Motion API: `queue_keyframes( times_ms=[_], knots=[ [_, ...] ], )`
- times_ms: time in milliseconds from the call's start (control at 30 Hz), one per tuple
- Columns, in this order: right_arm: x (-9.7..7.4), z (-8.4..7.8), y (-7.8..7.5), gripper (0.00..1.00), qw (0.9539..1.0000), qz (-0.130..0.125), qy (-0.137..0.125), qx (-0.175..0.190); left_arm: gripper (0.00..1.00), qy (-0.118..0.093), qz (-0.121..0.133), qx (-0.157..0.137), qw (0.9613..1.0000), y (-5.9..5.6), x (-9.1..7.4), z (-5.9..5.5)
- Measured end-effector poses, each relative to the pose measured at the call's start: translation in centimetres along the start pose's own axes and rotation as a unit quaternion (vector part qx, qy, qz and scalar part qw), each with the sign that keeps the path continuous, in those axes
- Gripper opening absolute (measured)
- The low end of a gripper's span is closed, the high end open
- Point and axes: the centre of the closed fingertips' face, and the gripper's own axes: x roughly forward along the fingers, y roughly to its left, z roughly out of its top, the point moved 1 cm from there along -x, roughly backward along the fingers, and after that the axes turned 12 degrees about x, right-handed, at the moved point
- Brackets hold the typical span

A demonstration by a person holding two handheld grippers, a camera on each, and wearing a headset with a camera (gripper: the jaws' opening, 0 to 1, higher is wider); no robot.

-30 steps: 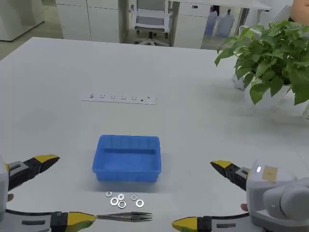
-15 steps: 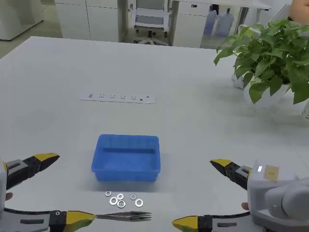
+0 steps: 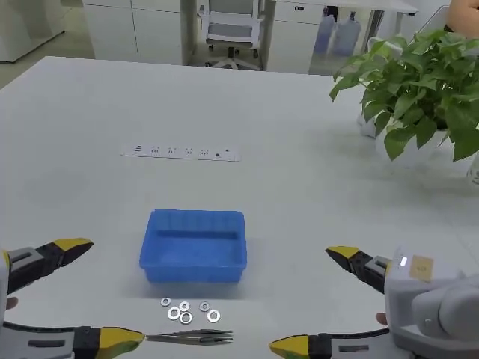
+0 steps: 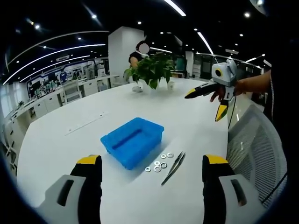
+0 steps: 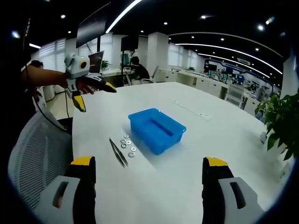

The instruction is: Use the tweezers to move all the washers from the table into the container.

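**Asker:** Where are the washers sitting?

**Describer:** A small cluster of silver washers (image 3: pixel 187 310) is lying on the white table (image 3: pixel 314 187). They are resting just in front of the near wall of the blue container (image 3: pixel 193 247), apart from it and outside it. The container is standing upright, near the person's edge of the table.

**Asker:** And the tweezers?

**Describer:** The tweezers (image 3: pixel 191 337) are lying flat on the table just beside the washers, on the side nearer the person. Neither gripper is touching them.

**Asker:** What are the grippers doing?

**Describer:** The left gripper (image 3: pixel 117 290) is hovering to the left of the washers, and the right gripper (image 3: pixel 299 298) is hovering to their right. Both are released, their yellow-tipped jaws standing wide apart. The washers and tweezers are lying between the two grippers.

**Asker:** Is anything else showing?

**Describer:** A white power strip (image 3: pixel 179 152) is lying beyond the container, well apart from it. A leafy green plant (image 3: pixel 419 82) is standing at the far right of the table.
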Motion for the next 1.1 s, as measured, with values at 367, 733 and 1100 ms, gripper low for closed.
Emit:
queue_keyframes(
  times_ms=[367,733,1100],
  knots=[
    [0.3,0.0,-0.3,0.94,0.9999,0.005,0.008,-0.006,0.92,0.008,-0.015,0.01,0.9998,-0.1,0.4,-0.2],
    [1.1,0.0,-0.6,0.9,0.9994,0.018,0.023,-0.018,0.89,0.028,-0.04,0.025,0.9985,0.0,1.1,-1.0],
    [2.2,-0.1,-0.5,0.88,0.9974,0.038,0.049,-0.037,0.88,0.044,-0.061,0.037,0.9965,0.2,1.7,-1.5]
  ],
)
